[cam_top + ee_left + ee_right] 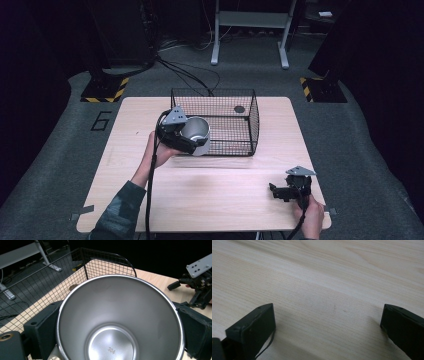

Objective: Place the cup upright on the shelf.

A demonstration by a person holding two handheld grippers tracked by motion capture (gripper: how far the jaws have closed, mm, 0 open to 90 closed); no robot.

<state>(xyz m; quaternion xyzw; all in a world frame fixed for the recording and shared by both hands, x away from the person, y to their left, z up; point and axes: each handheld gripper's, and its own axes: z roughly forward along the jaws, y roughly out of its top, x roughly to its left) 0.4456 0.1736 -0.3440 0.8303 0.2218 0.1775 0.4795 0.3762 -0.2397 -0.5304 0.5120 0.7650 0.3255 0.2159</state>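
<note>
A light wooden table (210, 200) stands on a dark grey floor (380, 165), with bare floor on every side of it. Its near half is open wood between the two hands; the far half carries a black wire basket (252, 125), set back near the far edge and open at the top.

High view: the left hand (159, 152) holds the left gripper (196, 142) at the basket's near left corner, raised off the table, its jaws closed on the sides of a steel cup (197, 134). The cup is tilted, mouth towards the camera, and overlaps the basket's corner; whether it touches the wire cannot be told from here. The right gripper (278, 191) lies low over the near right corner of the table, close to the right edge, well apart from the basket, in the right hand (311, 215).

Left gripper view: the cup (120, 322) is seen from above its mouth, a brushed steel interior, rolled rim, flat base stamped "304". A jaw presses each side. Beyond it are the basket's mesh (50, 287) and the other gripper (197, 282).

Right gripper view: its two jaws stand wide apart over bare wood grain (324, 285), nothing between them.
</note>
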